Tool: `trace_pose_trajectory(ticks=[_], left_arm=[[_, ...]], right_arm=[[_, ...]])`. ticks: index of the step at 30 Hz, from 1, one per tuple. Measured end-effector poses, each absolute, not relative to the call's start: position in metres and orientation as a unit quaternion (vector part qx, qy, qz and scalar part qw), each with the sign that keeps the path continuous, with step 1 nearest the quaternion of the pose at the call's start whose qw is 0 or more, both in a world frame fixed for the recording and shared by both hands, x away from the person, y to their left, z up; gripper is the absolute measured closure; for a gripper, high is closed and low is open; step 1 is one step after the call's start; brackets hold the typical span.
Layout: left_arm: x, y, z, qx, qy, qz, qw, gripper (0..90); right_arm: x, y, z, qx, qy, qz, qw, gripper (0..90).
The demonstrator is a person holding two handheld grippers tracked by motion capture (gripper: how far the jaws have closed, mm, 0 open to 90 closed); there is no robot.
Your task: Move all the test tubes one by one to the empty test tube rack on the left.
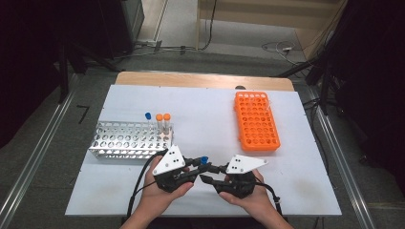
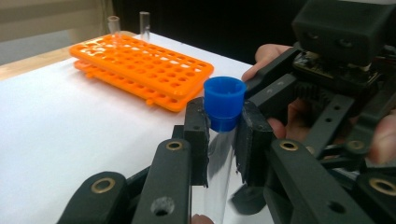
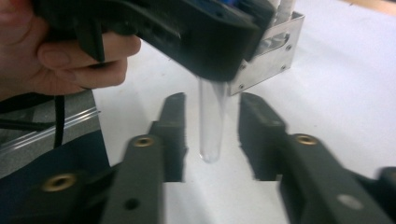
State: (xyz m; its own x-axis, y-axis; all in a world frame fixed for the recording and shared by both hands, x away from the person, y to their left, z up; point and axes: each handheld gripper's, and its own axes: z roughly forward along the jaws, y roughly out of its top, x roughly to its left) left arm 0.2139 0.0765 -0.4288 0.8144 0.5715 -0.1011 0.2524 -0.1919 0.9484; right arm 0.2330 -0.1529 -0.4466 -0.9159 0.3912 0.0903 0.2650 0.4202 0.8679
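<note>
A clear tube point(image 2: 219, 158) with a blue cap point(image 2: 224, 102) is clamped upright in the left hand-held gripper point(image 2: 223, 140) above the worktop point(image 1: 205, 119). The right hand-held gripper point(image 3: 212, 135) is held apart around its lower end, untouched. An orange rack point(image 1: 256, 120) and a metal rack point(image 1: 129, 140) are seen behind. The tube's middle is hidden.

Left gripper point(image 2: 223, 140) jaws clamped, right gripper point(image 3: 211, 135) jaws apart.

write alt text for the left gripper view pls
The left gripper clamps a clear test tube with a blue cap upright between its black jaws. Behind it an orange tube rack lies on the white table; the right gripper is close at right.
</note>
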Motion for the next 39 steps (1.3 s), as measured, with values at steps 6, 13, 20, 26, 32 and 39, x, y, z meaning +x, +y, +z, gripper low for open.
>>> trace_pose_trajectory(ticks=[6, 13, 20, 26, 32, 39], left_arm=[[0.216, 0.092, -0.425, 0.751, 0.289, 0.152, 0.574, 76.9], [0.22, 0.119, -0.421, 0.735, 0.317, 0.168, 0.575, 76.9], [0.223, 0.142, -0.418, 0.726, 0.336, 0.189, 0.569, 76.9], [0.226, 0.163, -0.411, 0.713, 0.356, 0.209, 0.567, 76.9], [0.231, 0.184, -0.401, 0.702, 0.368, 0.233, 0.564, 76.9], [0.244, 0.205, -0.395, 0.686, 0.389, 0.257, 0.559, 76.9]], right_arm=[[0.241, -0.169, -0.445, 0.215, 0.83, 0.51, 0.067, 22.7], [0.25, -0.201, -0.443, 0.244, 0.818, 0.517, 0.064, 0.0], [0.255, -0.237, -0.442, 0.274, 0.801, 0.525, 0.089, 0.0], [0.255, -0.264, -0.443, 0.293, 0.794, 0.522, 0.108, 0.0], [0.254, -0.288, -0.448, 0.313, 0.79, 0.513, 0.119, 0.0], [0.252, -0.313, -0.451, 0.336, 0.782, 0.508, 0.129, 0.0]])
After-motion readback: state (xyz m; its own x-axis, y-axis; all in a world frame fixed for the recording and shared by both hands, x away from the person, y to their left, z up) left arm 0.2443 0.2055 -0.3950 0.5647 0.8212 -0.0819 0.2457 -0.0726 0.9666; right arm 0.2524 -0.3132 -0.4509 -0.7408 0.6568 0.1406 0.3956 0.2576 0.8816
